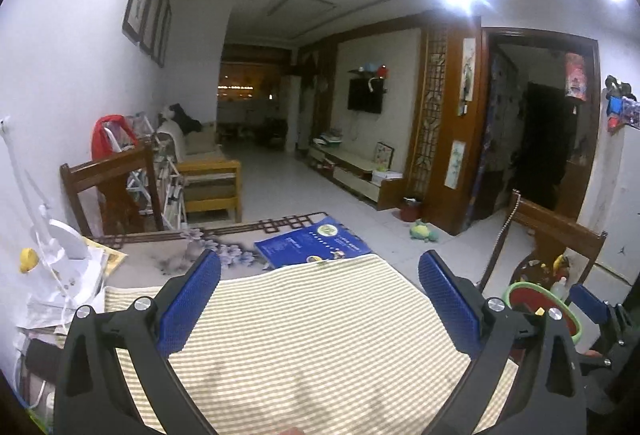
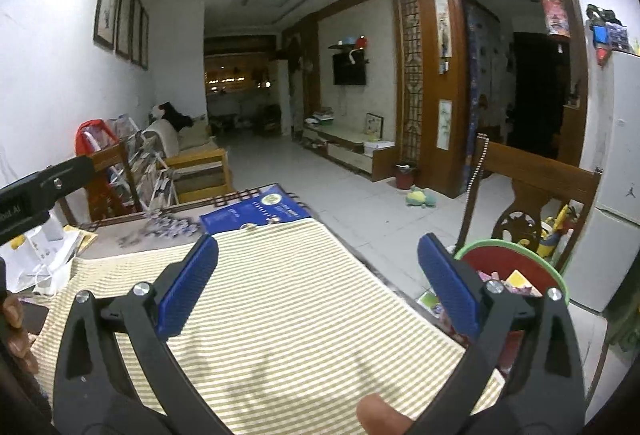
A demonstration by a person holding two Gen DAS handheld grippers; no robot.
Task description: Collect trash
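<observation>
Right wrist view: right gripper and left gripper both gaped empty over bare striped cloth; bin held scraps; collection judged nearly finished.

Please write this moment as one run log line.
left tongs: open, empty | right tongs: open, empty | striped cloth: no trash visible | red bin: holds trash, right of cloth
</observation>
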